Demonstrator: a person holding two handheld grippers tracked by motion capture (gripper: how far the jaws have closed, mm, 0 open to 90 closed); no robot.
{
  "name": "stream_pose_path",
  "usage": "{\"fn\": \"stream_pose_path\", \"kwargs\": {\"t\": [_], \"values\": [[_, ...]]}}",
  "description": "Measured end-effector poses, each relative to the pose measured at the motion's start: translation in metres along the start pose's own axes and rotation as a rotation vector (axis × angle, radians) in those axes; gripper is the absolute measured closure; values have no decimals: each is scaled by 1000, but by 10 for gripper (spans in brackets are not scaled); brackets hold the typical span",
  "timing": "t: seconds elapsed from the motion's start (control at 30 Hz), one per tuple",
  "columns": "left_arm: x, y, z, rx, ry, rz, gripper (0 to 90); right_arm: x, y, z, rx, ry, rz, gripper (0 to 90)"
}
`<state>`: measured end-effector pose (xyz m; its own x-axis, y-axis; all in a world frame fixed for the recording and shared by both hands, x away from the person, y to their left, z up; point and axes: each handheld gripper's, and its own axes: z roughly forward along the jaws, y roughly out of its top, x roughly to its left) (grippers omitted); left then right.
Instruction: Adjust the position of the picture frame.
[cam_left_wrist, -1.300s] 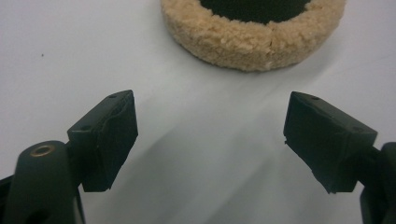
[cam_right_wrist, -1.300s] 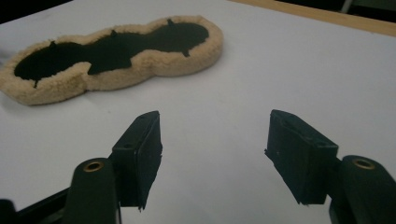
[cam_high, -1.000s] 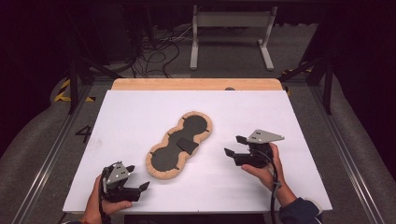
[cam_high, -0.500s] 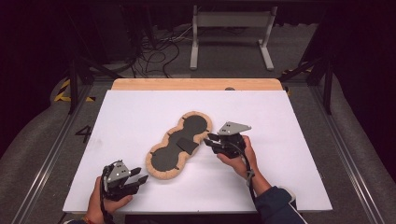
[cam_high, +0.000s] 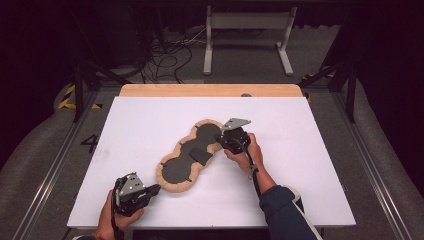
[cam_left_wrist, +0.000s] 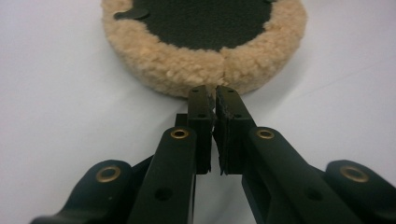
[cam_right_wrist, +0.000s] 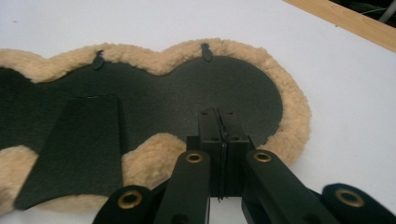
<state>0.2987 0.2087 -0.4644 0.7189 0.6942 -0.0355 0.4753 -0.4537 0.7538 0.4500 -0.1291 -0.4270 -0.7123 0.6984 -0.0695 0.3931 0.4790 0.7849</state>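
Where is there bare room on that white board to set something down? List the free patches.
The white board lies bare left of the fleece-edged pad up to the wooden strip, and right of the right gripper to the board's right edge. It is crowded mid-board around the pad and by the left gripper at the near edge.

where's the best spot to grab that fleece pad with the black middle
Probably the fleece rim of the fleece pad at its rounded near end, from the person's side: there the thick pile stands up off the white table, while the black middle lies flat and offers no edge.
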Motion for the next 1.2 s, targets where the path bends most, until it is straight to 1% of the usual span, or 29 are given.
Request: {"fn": "stream_pose_path", "kwargs": {"t": [0.03, 0.07, 0.1, 0.13, 0.17, 0.2, 0.23, 0.27, 0.3, 0.33, 0.37, 0.4, 0.43, 0.47, 0.5, 0.53, 0.57, 0.6, 0.63, 0.67, 0.7, 0.73, 0.83, 0.87, 0.93, 0.97, 1.13, 1.17, 1.2], "values": [[3, 0, -2, -8, 1, -8, 849, -1, 1, -1, -9, -4, 1, 900], [3, 0, -2, -8, 1, -8, 853, -1, 1, -1, -9, -4, 1, 900], [5, -1, -3, -17, 8, -22, 853, -2, 2, -1, -12, -16, 1, 900], [9, -1, -3, -19, 3, -45, 864, -8, 3, -2, -7, -31, 8, 900], [10, -1, -3, -19, 8, -49, 865, -11, 4, -2, -9, -41, 19, 900], [11, -1, -3, -10, 3, -39, 867, -14, 4, -3, -10, -48, 33, 900], [11, -1, -2, -10, 4, -40, 874, -18, 5, -2, -12, -51, 43, 900], [11, -1, -2, -10, 4, -40, 874, -18, 5, -2, -12, -51, 43, 900], [12, 0, -1, -9, 5, -42, 874, -21, 5, -2, -14, -55, 50, 900], [12, 0, 0, -8, -4, -56, 879, -25, 6, -1, -19, -51, 60, 900], [13, 1, 2, -3, 1, -47, 882, -26, 6, 0, -22, -36, 64, 900], [12, 2, 4, -3, -6, -52, 881, -26, 7, 2, -33, 10, 62, 900], [12, 3, 6, 1, -2, -48, 880, -20, 8, 5, -5, 69, 26, 900], [11, 5, 7, 2, -8, -47, 880, -20, 8, 5, -5, 69, 26, 900], [10, 6, 8, 7, 4, -39, 879, -17, 8, 7, 23, 67, -4, 900], [11, 6, 9, 4, 5, -49, 878, -14, 8, 9, 41, 89, -13, 900], [12, 6, 9, 2, 2, -47, 875, -13, 8, 10, 51, 100, -16, 900], [13, 5, 9, 2, 4, -64, 870, -12, 8, 10, 57, 99, -17, 900], [13, 5, 9, 1, -4, -77, 867, -12, 7, 12, 71, 106, -16, 900], [14, 6, 9, 0, 2, -63, 867, -11, 6, 13, 89, 110, -17, 900], [13, 6, 9, 5, 3, -55, 869, -10, 5, 14, 109, 107, -30, 900], [12, 6, 9, 4, 4, -65, 869, -10, 5, 14, 110, 114, -22, 900], [11, 6, 10, 1, 6, -63, 868, -12, 3, 11, 126, 126, -16, 900], [12, 7, 10, 4, 12, -51, 868, -13, 3, 11, 127, 129, -8, 900], [12, 7, 10, 6, 16, -45, 867, -13, 2, 10, 127, 130, -4, 900], [13, 7, 10, 7, 14, -47, 863, -11, 3, 10, 135, 120, -18, 900], [15, 8, 12, 8, 13, -48, 861, -10, 4, 8, 158, 114, -38, 900], [15, 9, 12, 9, 8, -53, 862, -10, 4, 7, 165, 118, -38, 900], [17, 9, 13, 8, 9, -47, 862, -11, 4, 2, 186, 143, -42, 900]]}}
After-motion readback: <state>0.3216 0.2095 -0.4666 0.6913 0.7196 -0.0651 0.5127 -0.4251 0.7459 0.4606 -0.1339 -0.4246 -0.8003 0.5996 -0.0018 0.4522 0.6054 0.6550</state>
